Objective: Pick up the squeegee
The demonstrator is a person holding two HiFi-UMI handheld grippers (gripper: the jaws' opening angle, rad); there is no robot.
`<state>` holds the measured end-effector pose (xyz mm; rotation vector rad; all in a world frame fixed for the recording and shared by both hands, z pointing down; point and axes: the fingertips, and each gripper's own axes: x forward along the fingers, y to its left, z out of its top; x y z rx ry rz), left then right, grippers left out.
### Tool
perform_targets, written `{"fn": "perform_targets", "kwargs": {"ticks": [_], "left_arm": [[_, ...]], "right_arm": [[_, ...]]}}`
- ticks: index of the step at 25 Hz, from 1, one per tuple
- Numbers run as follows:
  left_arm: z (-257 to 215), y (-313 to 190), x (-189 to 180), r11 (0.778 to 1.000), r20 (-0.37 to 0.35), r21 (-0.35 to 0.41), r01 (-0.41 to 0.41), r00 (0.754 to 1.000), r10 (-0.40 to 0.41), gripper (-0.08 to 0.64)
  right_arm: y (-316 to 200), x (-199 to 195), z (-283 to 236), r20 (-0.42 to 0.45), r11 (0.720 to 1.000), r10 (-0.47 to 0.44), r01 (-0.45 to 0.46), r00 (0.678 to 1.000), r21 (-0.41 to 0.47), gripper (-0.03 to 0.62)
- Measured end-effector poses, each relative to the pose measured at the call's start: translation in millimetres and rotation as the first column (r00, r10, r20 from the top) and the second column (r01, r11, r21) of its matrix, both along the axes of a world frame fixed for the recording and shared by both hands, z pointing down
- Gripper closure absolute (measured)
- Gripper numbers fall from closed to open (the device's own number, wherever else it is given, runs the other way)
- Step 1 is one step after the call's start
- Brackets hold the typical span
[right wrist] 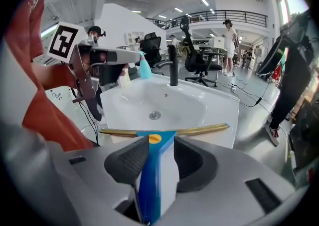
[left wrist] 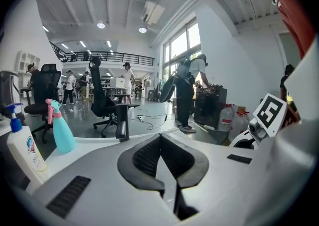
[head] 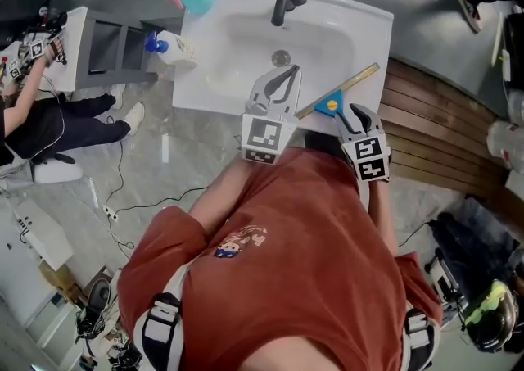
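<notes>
Right gripper view shows us the squeegee (right wrist: 152,170) on the sink's (right wrist: 189,105) front-right corner, its handle between our right gripper's (right wrist: 162,144) wide-set fingers. Our left gripper's (left wrist: 160,137) fingers meet, empty; the bottle (left wrist: 22,152) label is illegible.

The squeegee (head: 336,92), a blue plastic handle with a round yellow button and a long brass-coloured blade bar, lies flat on the white ceramic sink (head: 205,91) at its front right rim. It sits right of centre in the head view, its bar slanting up to the right.
</notes>
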<state>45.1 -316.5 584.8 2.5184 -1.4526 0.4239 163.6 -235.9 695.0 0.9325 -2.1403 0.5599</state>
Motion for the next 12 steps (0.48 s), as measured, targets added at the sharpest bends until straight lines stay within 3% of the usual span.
{"fn": "perform_targets", "kwargs": {"ticks": [7, 12], "left_arm": [[3, -5, -1, 1.000, -0.010, -0.004, 0.010, 1.000, -0.010, 0.541], [6, -4, -6, 1.000, -0.003, -0.007, 0.015, 1.000, -0.015, 0.541]], "right_arm": [[20, -6, 27, -0.124, 0.980, -0.186, 0.176, 0.975, -0.088, 0.402], [22, -7, 34, -0.135, 0.977, -0.198, 0.184, 0.971, -0.106, 0.402]]}}
